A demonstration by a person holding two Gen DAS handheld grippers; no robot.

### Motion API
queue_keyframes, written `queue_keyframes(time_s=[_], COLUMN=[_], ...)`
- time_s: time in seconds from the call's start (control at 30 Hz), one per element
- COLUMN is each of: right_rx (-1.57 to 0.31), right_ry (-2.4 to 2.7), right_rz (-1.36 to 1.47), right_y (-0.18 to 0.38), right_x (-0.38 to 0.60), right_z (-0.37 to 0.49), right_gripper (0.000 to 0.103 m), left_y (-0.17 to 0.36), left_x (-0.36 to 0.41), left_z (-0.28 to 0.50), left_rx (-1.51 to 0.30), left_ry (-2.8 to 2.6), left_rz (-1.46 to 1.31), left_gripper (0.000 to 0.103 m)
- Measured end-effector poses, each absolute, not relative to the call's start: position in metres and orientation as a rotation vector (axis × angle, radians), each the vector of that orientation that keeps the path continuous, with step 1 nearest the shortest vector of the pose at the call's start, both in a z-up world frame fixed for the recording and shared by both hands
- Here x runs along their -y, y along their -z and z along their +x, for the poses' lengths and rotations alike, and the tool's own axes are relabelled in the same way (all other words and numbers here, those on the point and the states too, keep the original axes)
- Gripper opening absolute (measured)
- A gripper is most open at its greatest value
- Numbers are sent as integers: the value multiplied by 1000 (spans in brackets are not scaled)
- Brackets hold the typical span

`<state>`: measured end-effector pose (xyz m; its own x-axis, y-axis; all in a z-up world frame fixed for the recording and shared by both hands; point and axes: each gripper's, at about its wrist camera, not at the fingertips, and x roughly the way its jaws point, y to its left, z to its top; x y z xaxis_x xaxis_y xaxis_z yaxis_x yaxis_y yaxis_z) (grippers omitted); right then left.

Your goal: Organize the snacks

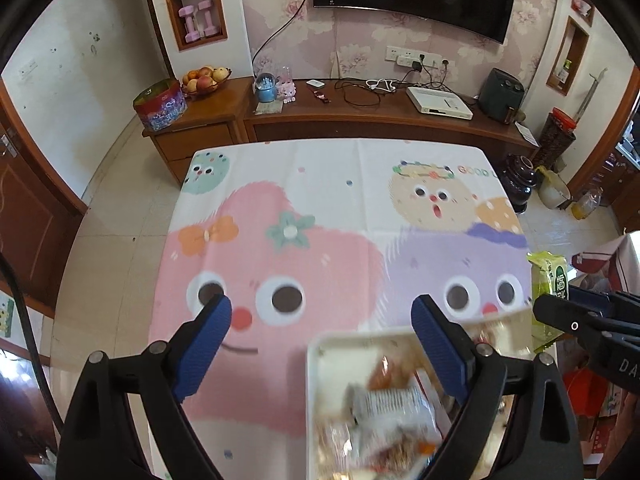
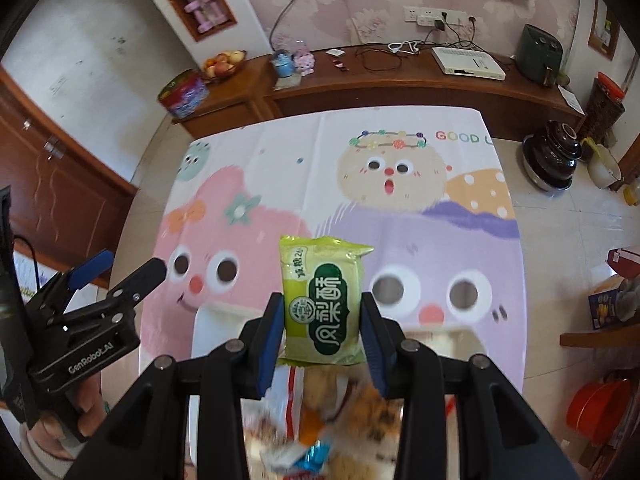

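My right gripper [image 2: 322, 310] is shut on a green snack packet [image 2: 320, 300] with a dark green label, held upright above the table. The same packet [image 1: 546, 280] shows at the right edge of the left wrist view, beside the right gripper's black body [image 1: 592, 324]. My left gripper [image 1: 322, 312] stands wide open with nothing between its blue pads [image 1: 208, 344]; it appears again at the left of the right wrist view [image 2: 128, 264], held by a hand. Below both lies a white tray [image 1: 352, 344] holding several wrapped snacks [image 1: 384, 412], blurred. The tray's rim [image 2: 224, 312] shows under the held packet.
The table wears a cartoon-print cloth [image 1: 320, 208] in pink and purple. Behind it runs a wooden sideboard [image 1: 360, 116] with a fruit bowl [image 1: 204, 78], a tin [image 1: 160, 104], cables and a white box. Dark pots [image 2: 552, 156] stand on the floor at right.
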<state>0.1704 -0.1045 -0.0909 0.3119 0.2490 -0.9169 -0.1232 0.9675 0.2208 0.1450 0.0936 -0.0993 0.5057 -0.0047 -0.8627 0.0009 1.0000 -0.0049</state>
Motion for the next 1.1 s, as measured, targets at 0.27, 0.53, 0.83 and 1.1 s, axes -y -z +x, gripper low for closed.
queue_keyframes(time_s=[0.27, 0.53, 0.83, 1.1], right_rx=[-1207, -1209, -1197, -1153], right_ry=[-268, -289, -310, -312], right_rz=[68, 55, 69, 60], right_y=[80, 80, 78, 64], right_x=[107, 107, 105, 101], right_z=[103, 65, 49, 37], right_gripper=[38, 38, 38, 38], left_y=[95, 102, 95, 77], left_x=[-82, -82, -82, -83], left_z=[82, 49, 30, 18], left_rx=[-1048, -1075, -1074, -1046], left_ry=[11, -9, -16, -14], left_rz=[0, 8, 6, -10], left_gripper=[93, 94, 94, 94])
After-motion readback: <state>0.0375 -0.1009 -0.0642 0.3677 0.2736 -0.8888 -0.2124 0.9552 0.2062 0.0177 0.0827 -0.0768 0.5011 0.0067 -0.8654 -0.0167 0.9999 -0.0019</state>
